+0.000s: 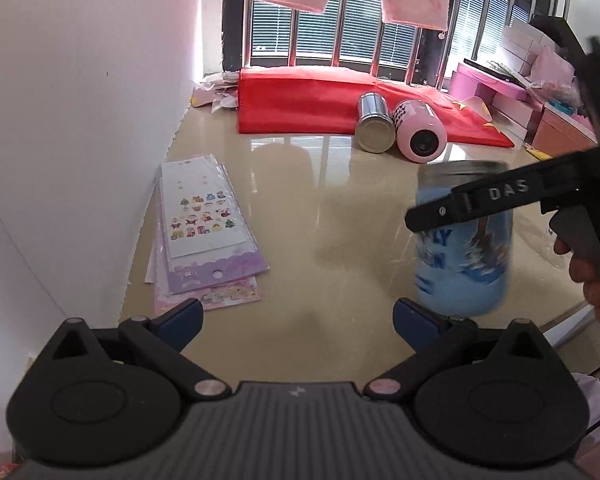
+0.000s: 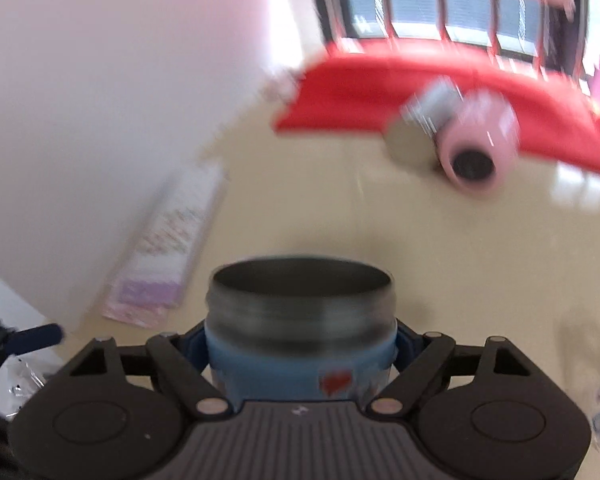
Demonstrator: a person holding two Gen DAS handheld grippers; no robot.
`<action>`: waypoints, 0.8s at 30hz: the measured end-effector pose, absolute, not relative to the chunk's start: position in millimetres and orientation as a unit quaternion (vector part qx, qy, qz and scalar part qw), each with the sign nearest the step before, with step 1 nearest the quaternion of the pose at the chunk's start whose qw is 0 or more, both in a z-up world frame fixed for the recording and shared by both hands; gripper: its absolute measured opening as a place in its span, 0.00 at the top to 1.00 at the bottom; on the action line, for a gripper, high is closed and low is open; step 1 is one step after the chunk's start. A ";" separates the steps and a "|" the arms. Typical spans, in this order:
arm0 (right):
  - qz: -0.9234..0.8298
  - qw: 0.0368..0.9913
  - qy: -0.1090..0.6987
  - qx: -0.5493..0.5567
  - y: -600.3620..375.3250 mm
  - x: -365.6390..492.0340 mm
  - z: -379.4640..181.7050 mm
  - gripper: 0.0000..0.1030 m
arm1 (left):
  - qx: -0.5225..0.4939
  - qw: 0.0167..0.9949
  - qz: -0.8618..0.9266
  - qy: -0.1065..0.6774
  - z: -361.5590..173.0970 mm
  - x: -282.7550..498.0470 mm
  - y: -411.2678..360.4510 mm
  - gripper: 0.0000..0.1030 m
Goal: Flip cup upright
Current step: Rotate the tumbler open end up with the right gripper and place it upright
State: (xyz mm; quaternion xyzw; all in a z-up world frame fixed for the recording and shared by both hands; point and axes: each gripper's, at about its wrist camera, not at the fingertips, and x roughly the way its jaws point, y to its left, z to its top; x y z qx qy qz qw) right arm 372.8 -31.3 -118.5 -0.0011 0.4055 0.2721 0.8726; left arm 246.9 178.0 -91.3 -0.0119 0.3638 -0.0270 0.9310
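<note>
blue cup: upright, long axis vertical, steel mouth up, low over the beige surface | right gripper: clamped on its blue body | left gripper: wide apart, holding nothing

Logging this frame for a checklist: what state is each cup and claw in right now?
blue cup: upright, mouth up, gripped by the right claw.
right claw: shut on the blue cup.
left claw: open, holding nothing.
steel cup: lying on its side.
pink cup: lying on its side.
</note>
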 end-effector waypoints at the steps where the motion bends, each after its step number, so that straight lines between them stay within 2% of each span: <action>1: 0.284 0.878 0.385 0.001 -30.7 366.5 -117.0 0.19 | -0.011 0.931 -0.026 0.364 -90.9 246.1 177.9 0.00; 6: 0.331 0.903 0.274 -0.025 -15.2 336.6 -110.4 0.19 | -0.002 0.929 -0.012 0.370 -90.8 241.0 180.7 0.00; 9: 0.346 0.907 0.235 -0.052 -1.9 329.2 -105.4 0.19 | 0.003 0.928 -0.006 0.373 -90.9 237.3 182.2 0.00; 14: 0.373 0.898 0.221 -0.071 19.5 332.3 -106.6 0.19 | 0.001 0.926 0.004 0.377 -93.9 233.5 185.1 0.00; 19: 0.384 0.882 0.248 -0.116 46.1 345.8 -134.5 0.19 | -0.001 0.923 0.006 0.384 -97.1 232.0 185.3 0.00; 24: 0.388 0.880 0.247 -0.118 50.1 345.8 -132.2 0.19 | 0.000 0.923 0.008 0.384 -95.9 231.0 185.1 0.00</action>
